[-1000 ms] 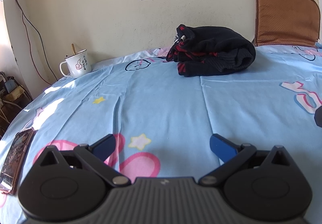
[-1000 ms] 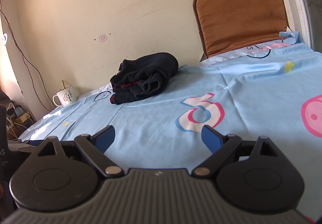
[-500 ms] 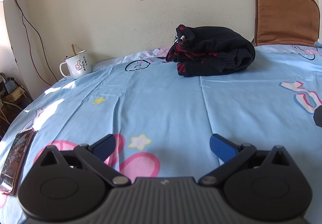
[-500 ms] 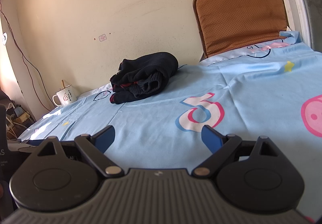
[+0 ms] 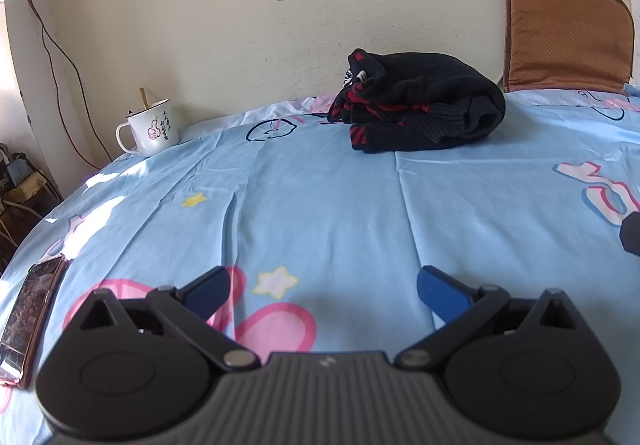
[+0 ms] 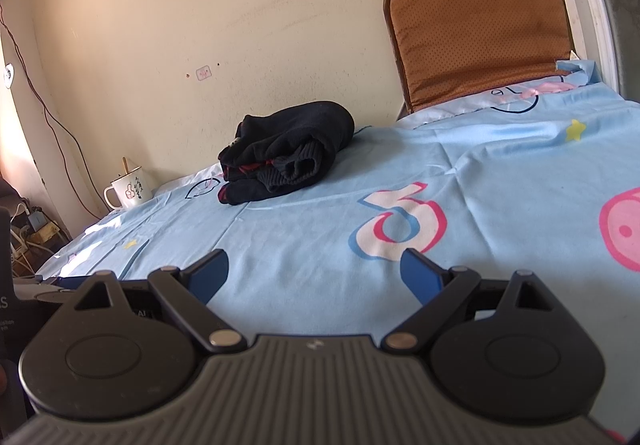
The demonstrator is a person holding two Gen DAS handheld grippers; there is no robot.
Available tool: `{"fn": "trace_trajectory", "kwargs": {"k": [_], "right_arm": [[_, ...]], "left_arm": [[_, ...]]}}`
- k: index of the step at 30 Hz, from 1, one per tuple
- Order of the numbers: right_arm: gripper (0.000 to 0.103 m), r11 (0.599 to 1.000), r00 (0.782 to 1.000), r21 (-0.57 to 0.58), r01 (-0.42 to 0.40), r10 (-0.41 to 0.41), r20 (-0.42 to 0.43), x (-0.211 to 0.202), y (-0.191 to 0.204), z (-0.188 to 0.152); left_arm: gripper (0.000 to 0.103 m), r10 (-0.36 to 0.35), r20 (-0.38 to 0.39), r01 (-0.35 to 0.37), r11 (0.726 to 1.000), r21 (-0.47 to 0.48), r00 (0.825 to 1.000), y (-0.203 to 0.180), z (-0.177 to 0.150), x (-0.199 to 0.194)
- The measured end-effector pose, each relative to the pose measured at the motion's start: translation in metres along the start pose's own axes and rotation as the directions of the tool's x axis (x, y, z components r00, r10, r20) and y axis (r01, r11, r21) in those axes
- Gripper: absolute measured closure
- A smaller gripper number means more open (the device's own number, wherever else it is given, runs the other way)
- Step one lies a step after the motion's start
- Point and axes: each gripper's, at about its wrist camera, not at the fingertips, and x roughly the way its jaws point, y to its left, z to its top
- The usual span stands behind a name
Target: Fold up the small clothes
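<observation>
A folded black garment with red stripes (image 5: 420, 105) lies on the light blue bed sheet (image 5: 320, 205) near the far wall; it also shows in the right wrist view (image 6: 288, 161). My left gripper (image 5: 322, 287) is open and empty, low over the sheet, well short of the garment. My right gripper (image 6: 314, 269) is open and empty too, near the front of the bed, far from the garment.
A white mug (image 5: 150, 129) with a stick in it stands at the back left edge. A phone (image 5: 28, 317) lies at the left edge of the bed. A brown cushion (image 6: 480, 37) leans on the wall at the back right. Cables and plugs (image 6: 32, 229) sit left of the bed.
</observation>
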Motion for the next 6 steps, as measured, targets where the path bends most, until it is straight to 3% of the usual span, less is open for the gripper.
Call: {"fn": "trace_trajectory", "kwargs": {"k": [6], "right_arm": [[0.009,1.000,1.000,0.001,0.004,-0.004,0.003,0.0001,-0.0005,-0.0005]], "left_arm": [[0.000,-0.064,0.000,0.064,0.998,-0.004,0.998,0.0000,0.0004,0.0000]]}}
